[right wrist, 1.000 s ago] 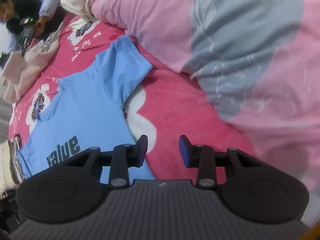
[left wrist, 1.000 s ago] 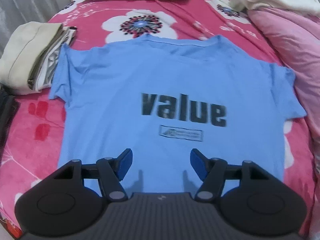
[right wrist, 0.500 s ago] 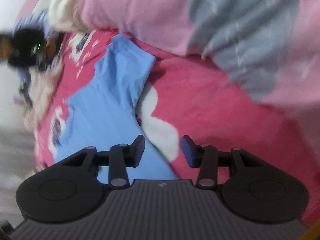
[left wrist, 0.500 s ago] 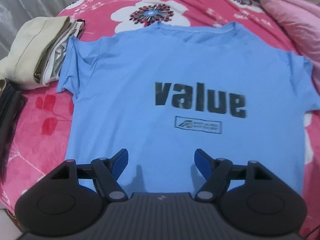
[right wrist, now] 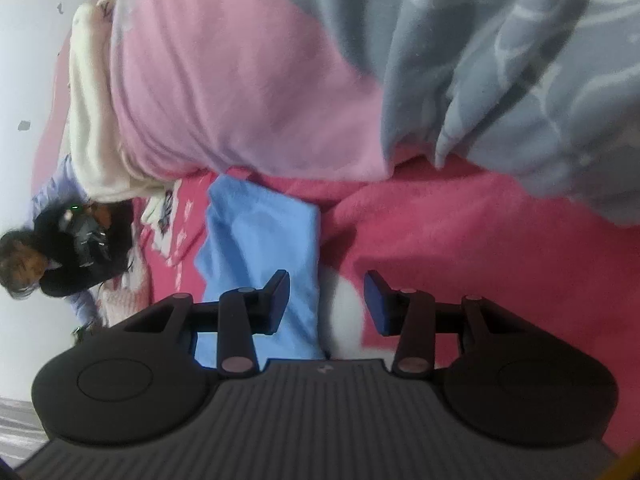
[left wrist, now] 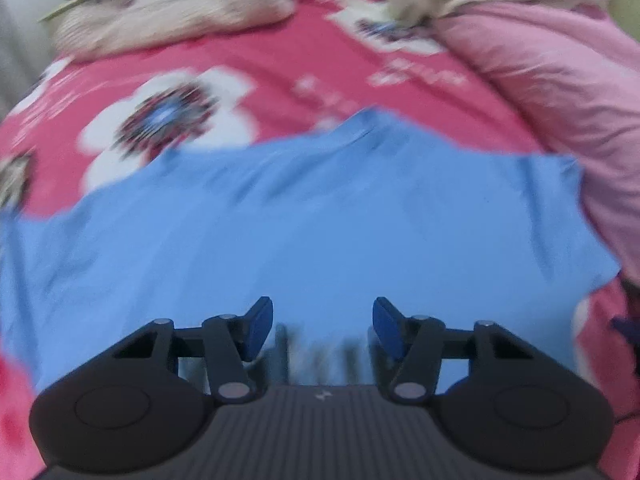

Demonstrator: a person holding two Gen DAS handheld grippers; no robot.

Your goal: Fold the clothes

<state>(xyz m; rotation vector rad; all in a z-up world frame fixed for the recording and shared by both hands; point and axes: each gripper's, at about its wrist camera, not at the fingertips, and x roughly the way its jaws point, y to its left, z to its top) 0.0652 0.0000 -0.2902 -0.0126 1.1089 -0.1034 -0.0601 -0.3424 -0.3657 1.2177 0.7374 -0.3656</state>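
Both tools gape empty over blue shirt (left wrist: 320, 220); pink quilt (right wrist: 240, 80) crowds its sleeve.

the left gripper (left wrist: 323, 327) and right gripper (right wrist: 326, 305) look alike: a ribbed dark-grey body with a small pale logo, two round black housings, black linkage arms with silvery pivot pins, blue finger pads (left wrist: 258, 328).

A T-shirt (left wrist: 312, 220) lies spread flat on the bedspread (left wrist: 280, 68), filling the middle of the left wrist frame, with the left gripper (left wrist: 323, 326) above its lower part. A quilt (left wrist: 560, 92) is heaped at upper right, beside the sleeve. In the right wrist frame, the right gripper (right wrist: 326, 304) straddles the sleeve's (right wrist: 260, 240) edge, quilt across the top, a person (right wrist: 60, 256) at far left.
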